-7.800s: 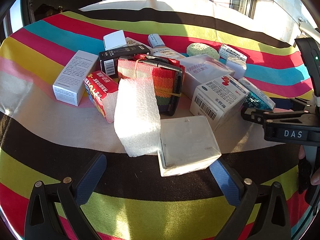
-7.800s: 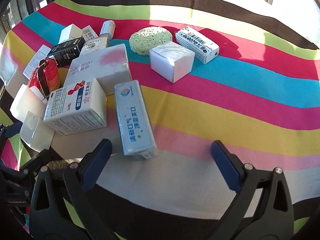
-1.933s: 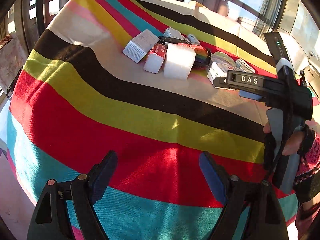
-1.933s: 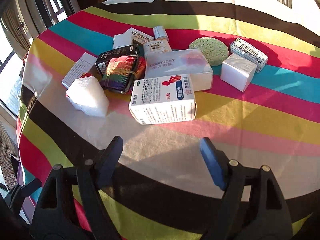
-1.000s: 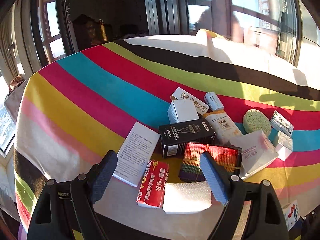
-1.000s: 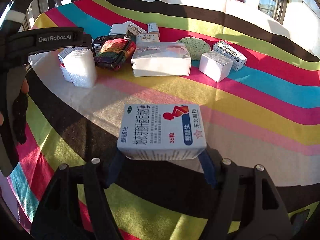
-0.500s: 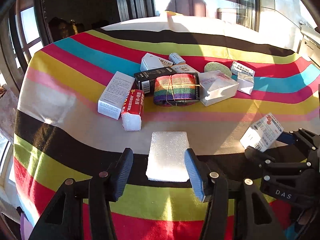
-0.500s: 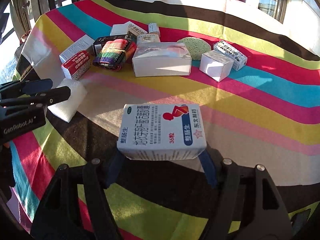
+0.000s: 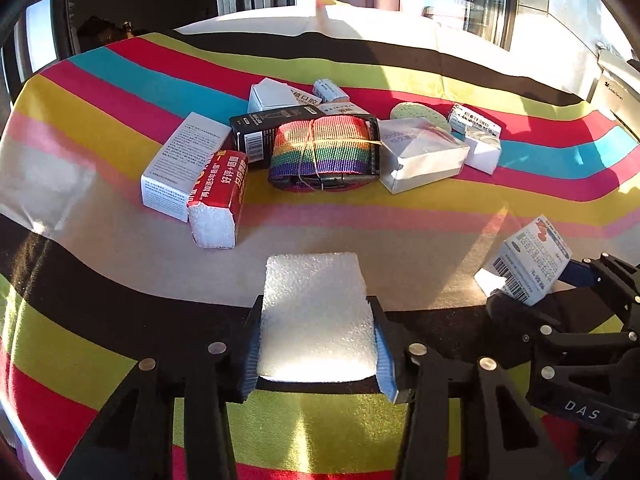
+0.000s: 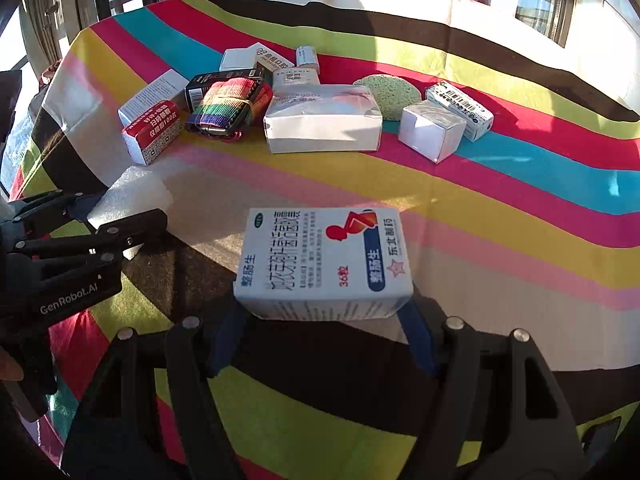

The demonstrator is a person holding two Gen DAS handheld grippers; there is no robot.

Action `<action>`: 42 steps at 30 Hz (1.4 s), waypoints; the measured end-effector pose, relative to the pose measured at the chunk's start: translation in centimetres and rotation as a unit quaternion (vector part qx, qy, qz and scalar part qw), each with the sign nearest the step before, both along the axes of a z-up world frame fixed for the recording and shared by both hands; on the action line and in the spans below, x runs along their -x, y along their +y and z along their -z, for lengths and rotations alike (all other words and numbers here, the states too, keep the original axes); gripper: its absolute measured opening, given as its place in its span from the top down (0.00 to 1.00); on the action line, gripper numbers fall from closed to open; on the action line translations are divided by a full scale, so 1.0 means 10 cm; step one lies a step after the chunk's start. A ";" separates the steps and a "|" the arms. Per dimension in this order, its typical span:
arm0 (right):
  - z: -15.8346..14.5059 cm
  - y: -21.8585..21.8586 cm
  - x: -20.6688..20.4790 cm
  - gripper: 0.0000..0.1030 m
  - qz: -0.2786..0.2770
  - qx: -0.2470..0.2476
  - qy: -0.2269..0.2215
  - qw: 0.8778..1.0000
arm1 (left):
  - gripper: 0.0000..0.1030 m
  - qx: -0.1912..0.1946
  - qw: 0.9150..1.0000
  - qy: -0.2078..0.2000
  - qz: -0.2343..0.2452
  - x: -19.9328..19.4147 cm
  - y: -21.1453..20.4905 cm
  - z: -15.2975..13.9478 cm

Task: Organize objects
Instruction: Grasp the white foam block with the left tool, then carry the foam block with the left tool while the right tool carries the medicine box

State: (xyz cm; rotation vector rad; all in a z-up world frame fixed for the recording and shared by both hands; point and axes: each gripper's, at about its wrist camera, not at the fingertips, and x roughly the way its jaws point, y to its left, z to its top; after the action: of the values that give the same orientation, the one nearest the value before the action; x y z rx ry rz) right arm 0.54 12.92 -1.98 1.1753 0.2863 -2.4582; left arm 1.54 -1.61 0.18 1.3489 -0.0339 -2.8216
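A white foam block (image 9: 312,280) lies flat on the striped tablecloth (image 9: 120,340), near the front edge. My left gripper (image 9: 315,310) straddles it, its jaws closing, and both blue pads touch the block's sides. From the right wrist view the same foam block (image 10: 132,196) shows at the left between the fingers of the left gripper (image 10: 120,206). My right gripper (image 10: 322,312) is shut on a white medicine box (image 10: 324,260) with a red and blue print, held just above the cloth. That box (image 9: 528,260) is also at the right of the left wrist view.
Farther back sits a cluster: a rainbow strap roll (image 9: 324,148), a red pack (image 9: 218,196), a white carton (image 9: 184,156), a black box (image 9: 276,128), a large white box (image 9: 420,152), a green sponge (image 9: 416,114) and small white boxes (image 10: 432,132). Windows stand behind the table.
My left gripper has come down and forward onto the foam block, and its jaws have narrowed until the pads meet the block's sides. The right gripper and its box have not moved.
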 end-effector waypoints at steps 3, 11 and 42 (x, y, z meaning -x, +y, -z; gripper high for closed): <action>0.00 0.01 0.00 0.31 0.001 0.002 0.001 1.000 | 0.54 0.012 1.000 0.004 0.004 -0.16 0.07 0.00; -0.03 0.01 -0.04 0.31 0.003 -0.001 0.007 1.000 | 0.54 -0.022 0.999 0.005 -0.044 -0.42 -0.05 -0.09; -0.26 -0.57 -1.14 0.31 -0.119 -0.004 0.010 0.993 | 0.54 0.023 0.996 0.020 -0.083 -1.28 -0.38 -0.20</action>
State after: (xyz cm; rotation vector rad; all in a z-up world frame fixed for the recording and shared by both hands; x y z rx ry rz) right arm 11.95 7.24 0.58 1.0546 0.4179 -2.2639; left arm 14.36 -5.44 2.16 1.2248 0.0124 -2.6920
